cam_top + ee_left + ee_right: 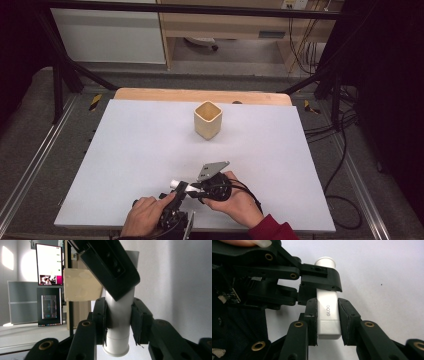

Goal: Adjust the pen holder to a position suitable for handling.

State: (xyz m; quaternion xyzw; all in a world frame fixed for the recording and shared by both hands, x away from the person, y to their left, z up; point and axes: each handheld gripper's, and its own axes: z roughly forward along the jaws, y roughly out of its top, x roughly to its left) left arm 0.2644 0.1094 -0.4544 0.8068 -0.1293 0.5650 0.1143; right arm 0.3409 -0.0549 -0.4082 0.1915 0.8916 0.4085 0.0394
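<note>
Both tongs are clamped on one white glue stick point(181, 185), held just above the near edge of the tabletop point(125, 150), a little left of its middle. In the right gripper view, the right tongs point(329, 322) pinch the flat-sided end of the stick point(328, 315) between their pads, and the left tongs point(322, 277) grip its round end farther along. In the left gripper view, the left tongs point(119, 320) close on the round white barrel point(119, 322), with the right gripper's black body crossing in front above.

The step in hand looks like pulling the stick apart, cap from body, with one end held in each gripper. Which end is the cap I cannot tell for sure, though a seam shows on the round part low in the left gripper view. The next move calls for a straight pull along the stick's axis, perhaps with a slight twist, while both grips stay firm so that neither smooth end slips out.

A pale square cup point(207, 119) stands well apart at the far middle of the tabletop, open side up. It may be where a part is meant to go.

Writing: "GLOO" runs in grey letters along the flat side of the stick in the right gripper view. The screens in the background of the left gripper view are too small to read.
</note>
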